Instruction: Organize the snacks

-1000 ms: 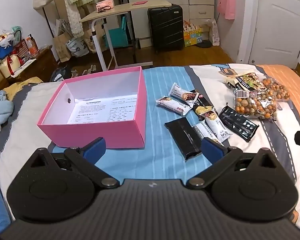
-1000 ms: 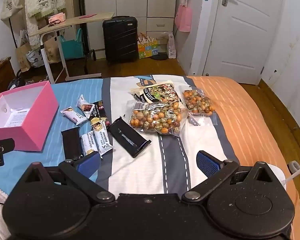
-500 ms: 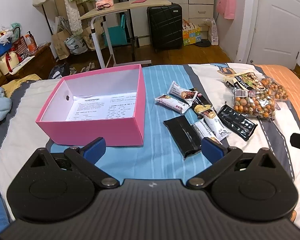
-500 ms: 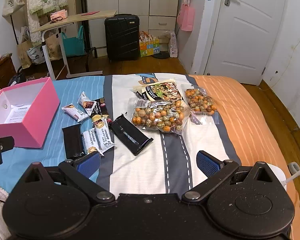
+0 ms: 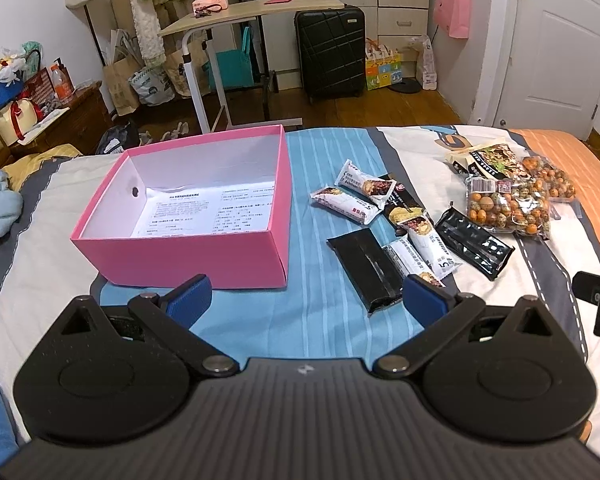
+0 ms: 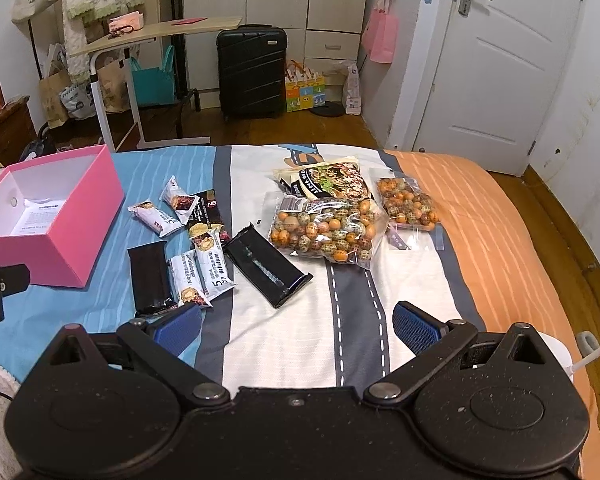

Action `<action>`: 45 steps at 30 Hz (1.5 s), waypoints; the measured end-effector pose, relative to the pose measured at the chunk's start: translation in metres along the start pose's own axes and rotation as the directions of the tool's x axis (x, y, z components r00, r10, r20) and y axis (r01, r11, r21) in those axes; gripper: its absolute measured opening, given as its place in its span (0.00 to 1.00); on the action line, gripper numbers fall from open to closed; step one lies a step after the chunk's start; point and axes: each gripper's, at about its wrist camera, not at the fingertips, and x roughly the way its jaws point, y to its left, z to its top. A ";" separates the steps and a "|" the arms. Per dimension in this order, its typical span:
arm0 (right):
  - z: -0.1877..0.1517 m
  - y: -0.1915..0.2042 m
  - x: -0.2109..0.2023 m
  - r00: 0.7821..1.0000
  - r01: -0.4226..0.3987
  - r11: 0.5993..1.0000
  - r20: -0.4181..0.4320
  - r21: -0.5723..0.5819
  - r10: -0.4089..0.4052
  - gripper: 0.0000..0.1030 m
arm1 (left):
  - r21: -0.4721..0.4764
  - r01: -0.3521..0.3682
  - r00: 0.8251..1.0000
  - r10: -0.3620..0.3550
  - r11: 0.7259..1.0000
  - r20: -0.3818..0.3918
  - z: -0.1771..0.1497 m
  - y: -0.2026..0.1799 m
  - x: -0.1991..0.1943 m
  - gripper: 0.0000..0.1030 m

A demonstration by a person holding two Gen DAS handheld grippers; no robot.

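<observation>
Pink box [image 5: 188,256] sits lengthwise across the bed [image 6: 460,216], snack bars [image 6: 204,260] beside it pointing mostly toward its foot; both grippers [image 5: 306,298] [image 6: 296,326] spread wide, empty.

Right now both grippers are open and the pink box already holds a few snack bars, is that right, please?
Not quite: the pink box holds only a printed sheet, no snacks, as the left wrist view shows. The snack bars lie on the bed beside it. Both the left gripper and the right gripper are open.

Open pink box [image 5: 188,256], uncluttered interior
</observation>
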 end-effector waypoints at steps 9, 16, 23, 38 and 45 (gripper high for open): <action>0.000 0.001 0.000 1.000 -0.001 1.000 0.000 -0.002 0.001 1.00 | -0.003 0.006 1.000 -0.006 1.000 0.007 -0.002 0.000 0.000 1.00; -0.001 0.003 0.001 1.000 0.000 1.000 -0.001 -0.014 0.000 1.00 | -0.006 0.010 1.000 -0.010 1.000 0.009 -0.003 0.001 -0.002 1.00; -0.001 0.003 0.002 1.000 -0.001 1.000 -0.006 -0.013 0.001 1.00 | -0.008 0.012 1.000 -0.012 1.000 0.006 -0.002 0.002 -0.005 1.00; -0.001 0.000 0.005 1.000 -0.013 1.000 -0.004 -0.009 0.013 1.00 | -0.007 0.031 1.000 -0.031 0.999 0.002 -0.002 0.004 -0.004 1.00; 0.007 -0.022 0.008 0.978 -0.095 0.993 0.179 -0.064 0.105 1.00 | -0.026 0.072 0.997 -0.072 0.997 0.012 0.007 0.012 0.013 0.98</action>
